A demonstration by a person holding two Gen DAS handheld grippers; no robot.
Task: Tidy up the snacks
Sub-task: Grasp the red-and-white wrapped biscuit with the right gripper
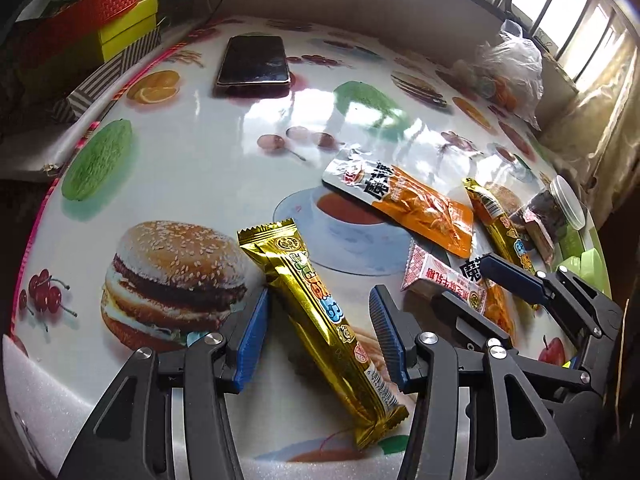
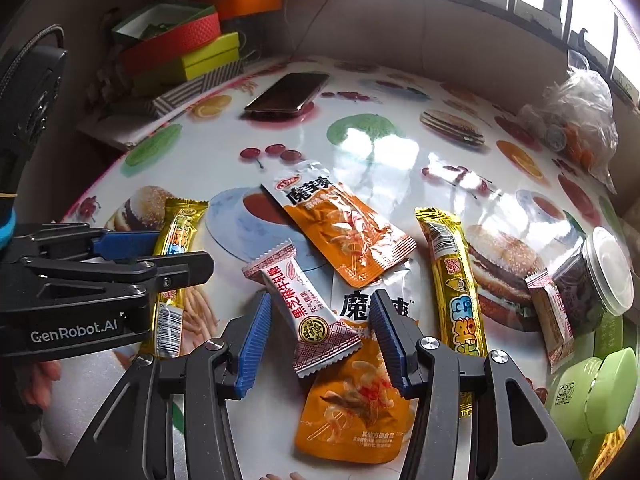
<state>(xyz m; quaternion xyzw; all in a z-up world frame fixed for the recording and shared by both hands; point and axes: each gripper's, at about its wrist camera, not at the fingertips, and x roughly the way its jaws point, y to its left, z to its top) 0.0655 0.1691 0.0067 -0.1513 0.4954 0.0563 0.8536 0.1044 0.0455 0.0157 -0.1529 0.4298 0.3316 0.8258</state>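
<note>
A gold snack bar (image 1: 320,312) lies slanted on the food-print table (image 1: 208,152) between the blue pads of my left gripper (image 1: 320,292), which is open with a gap on each side. In the right wrist view, a red-and-white candy packet (image 2: 308,312) rests on an orange pouch (image 2: 352,408). My right gripper (image 2: 320,296) is open around the packet. The left gripper (image 2: 180,248) also shows at the left edge there, straddling the gold bar (image 2: 176,240). The right gripper (image 1: 460,280) appears at right in the left wrist view, over the candy packet (image 1: 440,280).
A second orange pouch (image 2: 348,232) and a second gold bar (image 2: 448,288) lie nearby. A dark-filled jar (image 2: 588,276), a small candy (image 2: 552,320) and a green jar (image 2: 592,392) crowd the right edge. A phone (image 2: 288,92), plastic bag (image 2: 580,124) and stacked boxes (image 2: 180,48) sit farther back.
</note>
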